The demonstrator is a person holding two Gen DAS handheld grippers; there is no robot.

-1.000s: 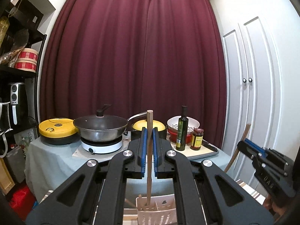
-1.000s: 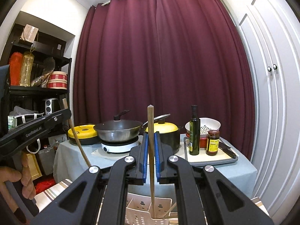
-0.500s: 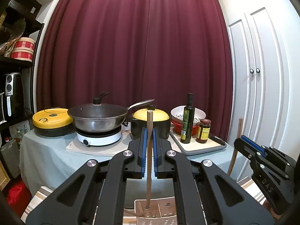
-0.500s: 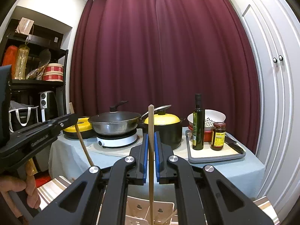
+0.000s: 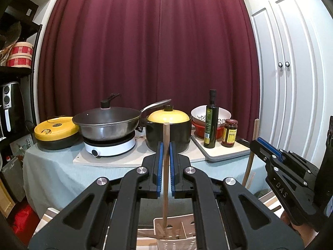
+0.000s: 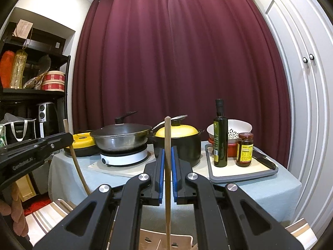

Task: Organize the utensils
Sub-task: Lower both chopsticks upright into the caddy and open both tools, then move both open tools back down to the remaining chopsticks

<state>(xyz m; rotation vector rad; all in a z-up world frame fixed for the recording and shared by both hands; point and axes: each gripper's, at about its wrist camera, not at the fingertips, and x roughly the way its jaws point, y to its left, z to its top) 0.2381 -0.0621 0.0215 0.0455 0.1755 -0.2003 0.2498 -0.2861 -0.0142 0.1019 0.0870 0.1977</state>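
Note:
My left gripper [image 5: 165,145] is shut on a wooden chopstick [image 5: 165,175] held upright between its blue pads. The stick's lower end dips into a white slotted utensil holder [image 5: 187,227] just below, which holds a few other sticks. My right gripper [image 6: 167,150] is likewise shut on a second upright wooden chopstick [image 6: 167,187] above the holder [image 6: 149,237]. In the left wrist view the right gripper [image 5: 268,152] appears at the right with its chopstick [image 5: 250,156]. The left gripper [image 6: 47,143] appears at the left of the right wrist view.
Behind the holder stands a cloth-covered table [image 5: 54,166] with a lidded wok [image 5: 106,123] on a white hob, a yellow-lidded black pot [image 5: 168,133], an oil bottle [image 5: 210,120], a jar [image 5: 229,133] and a tray [image 5: 224,152]. Dark shelves stand left, white cupboard doors right.
Both grippers have moved closer to the table and a little lower, with the chopsticks still held upright over the holder. The pots now look larger in both views.

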